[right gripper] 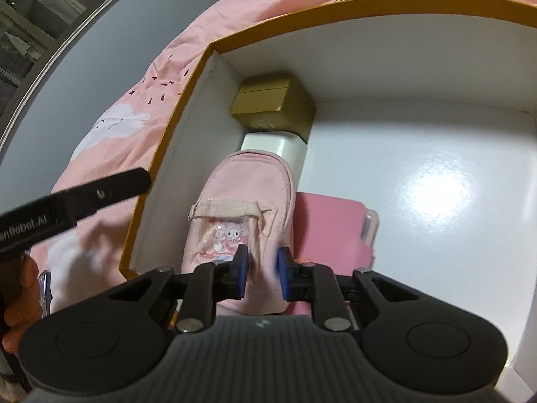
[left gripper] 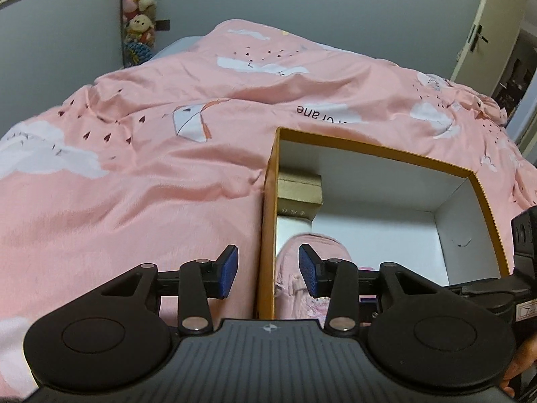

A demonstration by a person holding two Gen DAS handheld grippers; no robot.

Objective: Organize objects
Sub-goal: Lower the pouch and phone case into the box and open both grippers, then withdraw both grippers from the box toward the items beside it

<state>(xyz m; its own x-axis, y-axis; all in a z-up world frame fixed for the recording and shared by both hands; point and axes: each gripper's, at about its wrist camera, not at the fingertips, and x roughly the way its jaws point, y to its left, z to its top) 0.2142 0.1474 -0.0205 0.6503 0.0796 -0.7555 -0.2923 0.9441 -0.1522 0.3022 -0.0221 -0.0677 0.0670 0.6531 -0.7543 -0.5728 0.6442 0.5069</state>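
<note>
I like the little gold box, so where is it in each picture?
Left wrist view: the gold box sits in the middle, tucked against the left wall inside the big orange box, beyond the pink pouch.
Right wrist view: it is upper middle, in the far left corner, above the pouch.
Shared landmark: the orange rim.
</note>
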